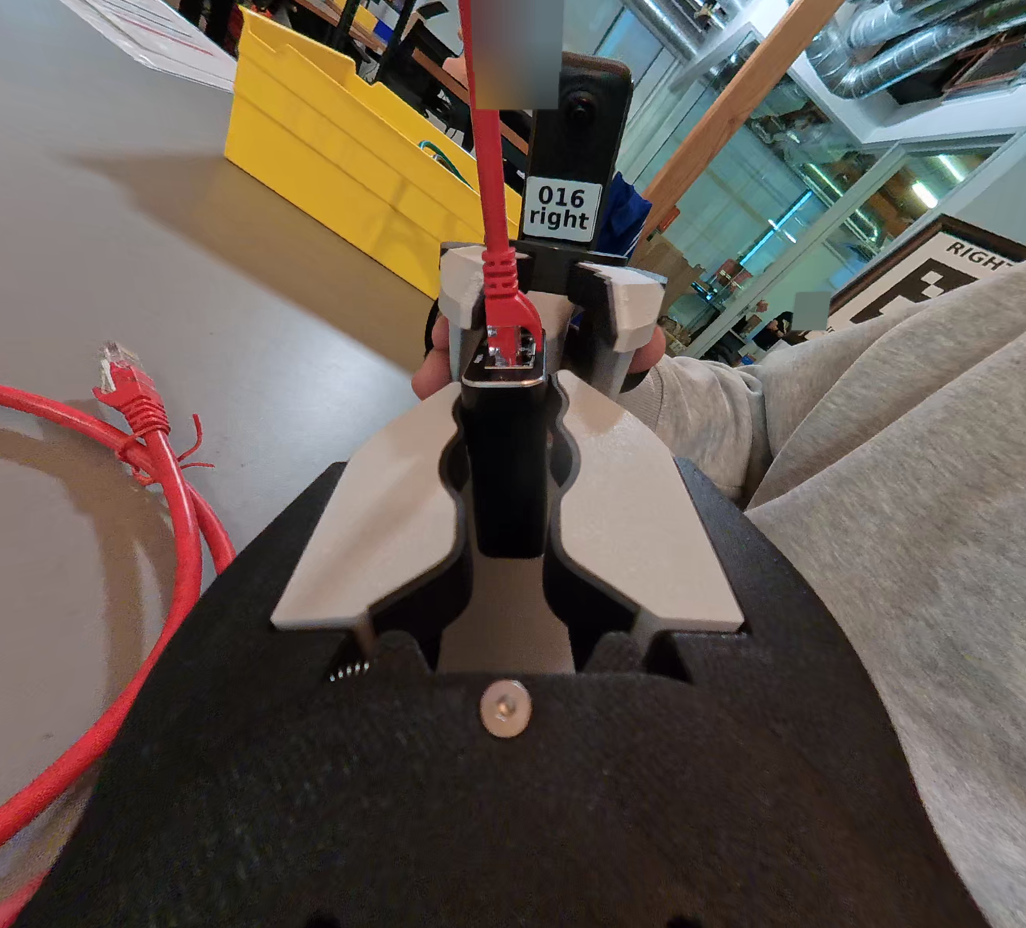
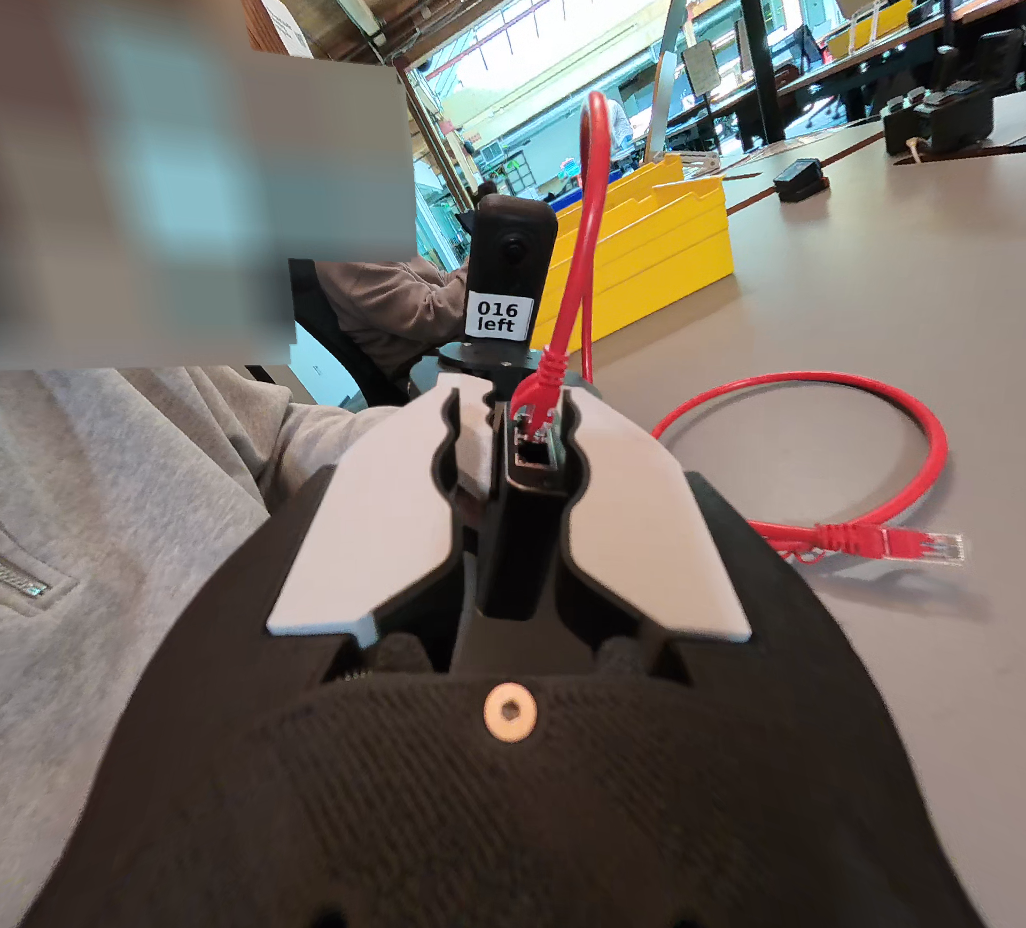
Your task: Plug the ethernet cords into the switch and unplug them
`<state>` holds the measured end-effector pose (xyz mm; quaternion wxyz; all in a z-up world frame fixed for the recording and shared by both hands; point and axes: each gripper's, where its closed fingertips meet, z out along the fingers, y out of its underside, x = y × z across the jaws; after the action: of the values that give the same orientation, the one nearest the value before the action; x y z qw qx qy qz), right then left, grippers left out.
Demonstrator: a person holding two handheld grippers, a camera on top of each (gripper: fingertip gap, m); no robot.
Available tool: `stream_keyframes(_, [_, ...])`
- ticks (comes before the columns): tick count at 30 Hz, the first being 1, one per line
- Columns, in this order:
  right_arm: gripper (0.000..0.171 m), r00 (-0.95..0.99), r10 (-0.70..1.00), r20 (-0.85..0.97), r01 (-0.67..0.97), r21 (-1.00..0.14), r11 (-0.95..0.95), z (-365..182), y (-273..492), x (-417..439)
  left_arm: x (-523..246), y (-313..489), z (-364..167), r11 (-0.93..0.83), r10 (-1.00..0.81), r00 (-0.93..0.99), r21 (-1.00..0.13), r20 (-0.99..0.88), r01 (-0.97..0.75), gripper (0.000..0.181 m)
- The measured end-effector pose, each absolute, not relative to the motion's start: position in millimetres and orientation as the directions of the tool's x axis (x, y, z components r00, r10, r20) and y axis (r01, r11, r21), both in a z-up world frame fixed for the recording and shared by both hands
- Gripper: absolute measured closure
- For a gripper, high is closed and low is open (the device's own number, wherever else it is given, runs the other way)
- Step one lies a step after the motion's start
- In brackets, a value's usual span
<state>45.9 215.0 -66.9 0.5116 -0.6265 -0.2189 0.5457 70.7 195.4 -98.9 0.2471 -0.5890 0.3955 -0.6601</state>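
The black switch [image 1: 505, 457] lies lengthwise between both grippers, ports upward; the left gripper [image 1: 506, 402] and right gripper [image 2: 513, 435] each clamp an end; a red cord [image 1: 488, 180] sits plugged in one port, arching overhead; a second red cord [image 2: 866, 540] lies loose on the grey table [image 1: 250, 346]; yellow bins [image 2: 655, 246] behind; workshop benches beyond.

You had one slim black network switch [image 1: 505, 463] and two red ethernet cords [image 2: 833, 540]. There was one yellow plastic bin [image 1: 333, 135].
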Motion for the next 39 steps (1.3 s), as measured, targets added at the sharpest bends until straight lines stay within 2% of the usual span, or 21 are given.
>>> stream_keyframes(6, [0.134, 0.335, 0.823, -0.458, -0.277, -0.883, -0.379, -69.6, 217.9, 47.3, 72.4, 190.8, -100.9, -0.551, -0.798, -0.189, -0.819, 0.573, -0.157, 0.156])
stream_keyframes(9, [0.151, 0.343, 0.827, -0.445, -0.263, -0.891, -0.370, -71.1, 216.9, 47.3, 73.3, 188.2, -101.7, -0.538, -0.805, -0.190, -0.826, 0.562, -0.166, 0.155])
stream_keyframes(11, [0.155, 0.340, 0.829, -0.445, -0.256, -0.892, -0.374, -72.0, 216.2, 47.1, 73.4, 187.5, -102.2, -0.536, -0.805, -0.191, -0.827, 0.561, -0.169, 0.156])
stream_keyframes(24, [0.156, 0.378, 0.848, -0.371, -0.154, -0.928, -0.338, -74.6, 210.6, 40.5, 72.5, 184.2, -96.6, -0.553, -0.787, -0.227, -0.819, 0.574, -0.154, 0.156])
stream_keyframes(33, [0.156, 0.312, 0.826, -0.470, -0.242, -0.880, -0.409, -74.3, 213.9, 41.3, 72.3, 186.0, -98.4, -0.557, -0.785, -0.222, -0.816, 0.579, -0.157, 0.156])
stream_keyframes(36, [0.149, 0.299, 0.831, -0.470, -0.272, -0.876, -0.398, -69.2, 213.2, 42.6, 72.2, 185.2, -98.6, -0.559, -0.782, -0.225, -0.814, 0.581, -0.160, 0.156])
stream_keyframes(39, [0.156, 0.292, 0.829, -0.476, -0.262, -0.874, -0.410, -70.9, 212.5, 43.2, 73.1, 181.8, -99.4, -0.545, -0.787, -0.231, -0.820, 0.572, -0.172, 0.156])
